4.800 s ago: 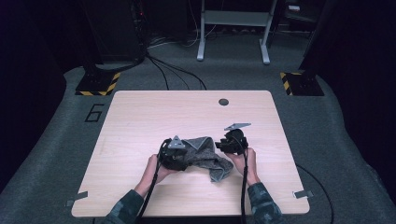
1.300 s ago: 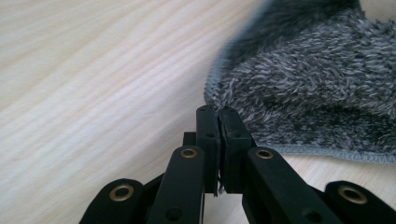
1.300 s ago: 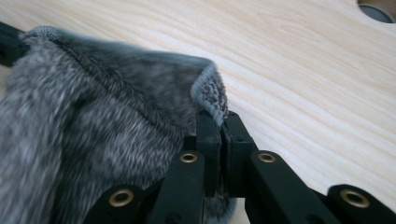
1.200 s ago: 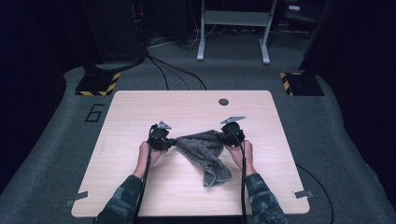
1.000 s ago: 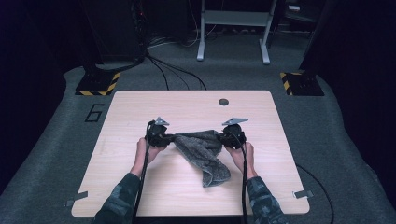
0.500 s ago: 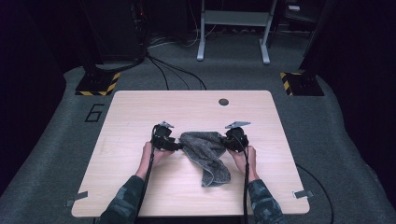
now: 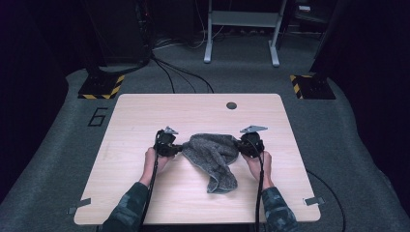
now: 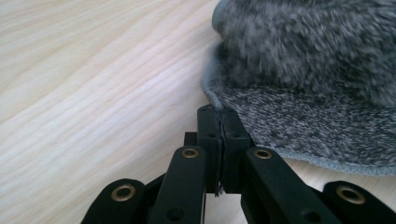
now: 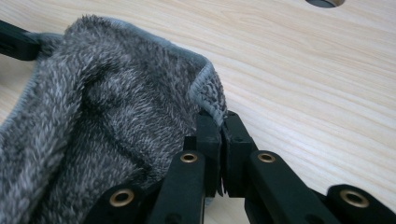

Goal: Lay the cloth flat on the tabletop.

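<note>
Both tongs (image 7: 181,149) (image 7: 238,146) clamped on towel (image 7: 211,153) edges, towel between.

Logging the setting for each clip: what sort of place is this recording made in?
Probably a lab or recording studio rather than a home: a bare wooden table on grey carpet, hazard-striped floor plates with cables running off, and a painted floor number beside it. The surroundings are dark.
</note>
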`<state>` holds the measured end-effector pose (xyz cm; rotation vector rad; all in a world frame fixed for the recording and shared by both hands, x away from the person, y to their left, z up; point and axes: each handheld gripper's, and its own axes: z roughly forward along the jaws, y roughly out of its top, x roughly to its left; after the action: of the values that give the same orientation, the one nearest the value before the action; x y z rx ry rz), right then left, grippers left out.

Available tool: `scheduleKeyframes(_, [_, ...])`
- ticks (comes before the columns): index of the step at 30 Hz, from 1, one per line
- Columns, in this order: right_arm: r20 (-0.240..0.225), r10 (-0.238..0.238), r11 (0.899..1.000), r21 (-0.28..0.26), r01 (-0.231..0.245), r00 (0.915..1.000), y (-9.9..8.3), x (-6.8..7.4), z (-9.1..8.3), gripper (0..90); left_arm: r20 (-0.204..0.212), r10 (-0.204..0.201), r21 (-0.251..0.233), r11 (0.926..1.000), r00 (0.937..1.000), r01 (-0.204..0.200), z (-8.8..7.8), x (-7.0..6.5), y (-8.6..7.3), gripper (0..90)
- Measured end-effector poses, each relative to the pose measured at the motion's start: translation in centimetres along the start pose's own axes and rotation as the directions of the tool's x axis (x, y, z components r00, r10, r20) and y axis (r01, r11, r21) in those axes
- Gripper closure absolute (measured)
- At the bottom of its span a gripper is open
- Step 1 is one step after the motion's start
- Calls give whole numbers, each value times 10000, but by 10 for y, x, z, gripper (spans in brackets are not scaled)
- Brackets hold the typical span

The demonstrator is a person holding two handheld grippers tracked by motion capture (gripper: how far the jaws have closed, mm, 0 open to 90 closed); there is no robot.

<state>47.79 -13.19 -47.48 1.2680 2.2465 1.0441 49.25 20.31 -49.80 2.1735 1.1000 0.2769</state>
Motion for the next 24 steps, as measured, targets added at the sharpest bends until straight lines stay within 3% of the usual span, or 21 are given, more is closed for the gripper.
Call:
scheduleKeyframes(5, [18, 84, 10000, -28, -84, 10000, -3, -4, -4, 875, -211, 125, 9, 9999, 9997, -125, -15, 8, -5, 889])
scheduleKeyframes(8, [-55, 41, 9999, 95, -41, 10000, -3, -4, 0, 871, -258, -23, 4, 10000, 9997, 23, -16, 12, -6, 871])
scheduleKeyframes(10, [-95, 79, 9997, 225, -77, 9999, -3, -4, 3, 855, -208, -119, 48, 9999, 9997, 120, -13, 12, -6, 800])
scheduleKeyframes(12, [-146, 153, 9995, 290, -149, 9998, -4, -4, 7, 757, -154, -327, 163, 9993, 9993, 330, -9, 12, -5, 639])
scheduleKeyframes(13, [-216, 329, 9990, 325, -322, 9992, -4, -5, 10, 702, -182, -372, 141, 9992, 9991, 374, -8, 12, -5, 601])
scheduleKeyframes(16, [-263, 214, 9995, 247, -208, 9994, -1, -5, 12, 604, -67, -624, 105, 9980, 9980, 624, -4, 13, -4, 510])
scheduleKeyframes(17, [-180, 166, 9997, 202, -162, 9997, 0, -5, 13, 615, -111, -636, 111, 9979, 9979, 637, -3, 13, -3, 501])
scheduleKeyframes(20, [140, 209, 9997, 129, -211, 9997, 8, -5, 17, 646, -232, -693, 219, 9973, 9973, 698, 2, 11, -2, 546])
scheduleKeyframes(22, [270, 57, 9997, 231, -63, 9996, 10, -5, 22, 732, -240, -748, 324, 9966, 9969, 756, 4, 9, -2, 630])
scheduleKeyframes(24, [179, 75, 9997, 221, -79, 9998, 10, -5, 23, 824, -348, -463, 238, 9986, 9983, 471, 5, 7, -3, 733])
